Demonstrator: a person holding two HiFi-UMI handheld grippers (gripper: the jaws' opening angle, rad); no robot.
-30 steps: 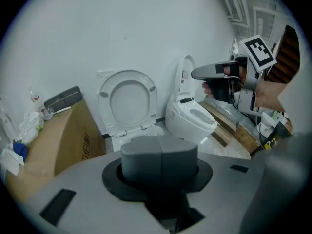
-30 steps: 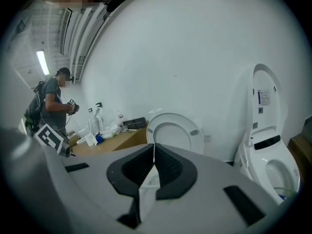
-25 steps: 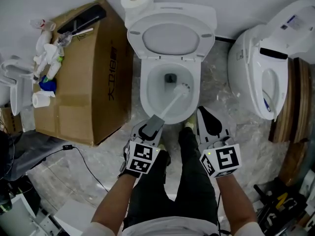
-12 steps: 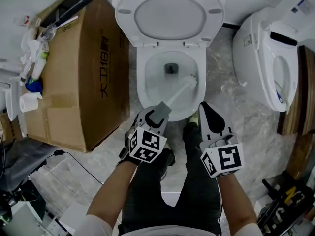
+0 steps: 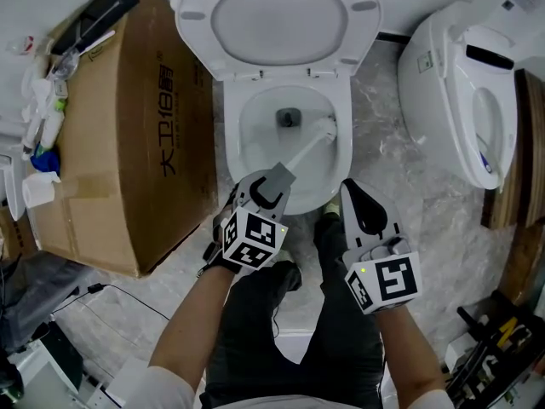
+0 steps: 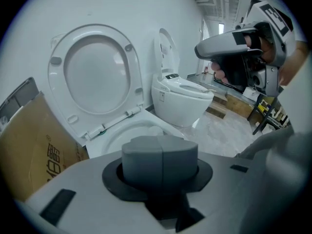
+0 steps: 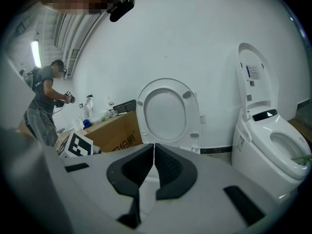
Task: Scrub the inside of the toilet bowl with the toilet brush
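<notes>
toilet brush (image 5: 303, 152): slanted from the left gripper up and right into the toilet bowl, grey handle end clamped at the near rim, pale shaft crossed over the front of the bowl
brush head (image 5: 327, 129): sat low inside the bowl against the right inner wall, just right of the dark drain opening (image 5: 289, 118)
toilet bowl (image 5: 232, 156): white, open, stood straight ahead of the person between the cardboard box and the second toilet
seat and lid (image 5: 277, 20): both tipped up against the back wall
left gripper (image 5: 267, 194): clenched on the brush handle; in the left gripper view was filled by the grey handle end wedged between both jaws; hovered over the front rim of the bowl
right gripper (image 5: 354, 198): jaws pressed together on nothing, as seen in the right gripper view; hung just beside the front right of the bowl, clear of the brush, pointed toward the bowl
person's legs (image 5: 336, 313): dark trousers, stood right in front of the bowl
cardboard box (image 5: 128, 143): big, brown, printed side up, touched or nearly touched the bowl's left side
box top clutter (image 5: 47, 113): bottles and small items bunched at the far left edge, too small to sort; white paper roll (image 5: 38, 191) lay near them
second toilet (image 5: 464, 100): white, lid up, stood at the right, apart from the first
floor (image 5: 400, 186): grey marbled, black cable (image 5: 136, 295) trailed across at lower left
other person (image 7: 44, 101): stood far left in the right gripper view, held something in both hands
</notes>
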